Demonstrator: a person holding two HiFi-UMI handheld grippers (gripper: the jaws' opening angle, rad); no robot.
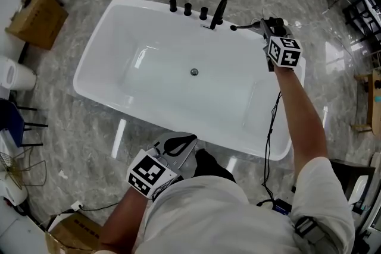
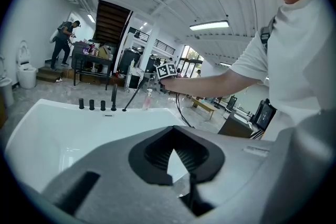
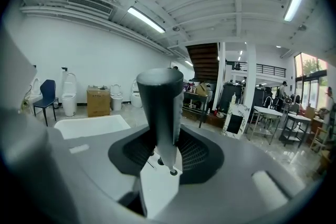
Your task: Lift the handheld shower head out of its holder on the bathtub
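Standing at the near rim of the white bathtub (image 1: 104,38), we have the right gripper (image 1: 265,25) stretched out over its far right corner, jaws clamped on the black shower head (image 1: 245,26). In the right gripper view its round handle stands upright between the two ribbed pads, pressed from both sides. From the head view the slim wand runs out of the jaws towards the left, along the far rim, and its free end lies just beside the black spout (image 1: 218,12). In the left gripper view the wand slants down from the gripper to the rim line; we cannot tell whether its lower end touches the rim or hangs clear of it. Left of the spout, three black knobs (image 1: 187,9) stand in a row on the same far rim.

The left gripper (image 1: 189,141) hovers just outside the near rim, close to our body, its jaws together at the tips with nothing between them. The round drain (image 1: 194,72) sits in the middle of the tub's bottom. The tub stands on a grey marble floor (image 1: 77,128), and a cardboard box (image 1: 37,18) lies there, well apart from the tub's far left corner.
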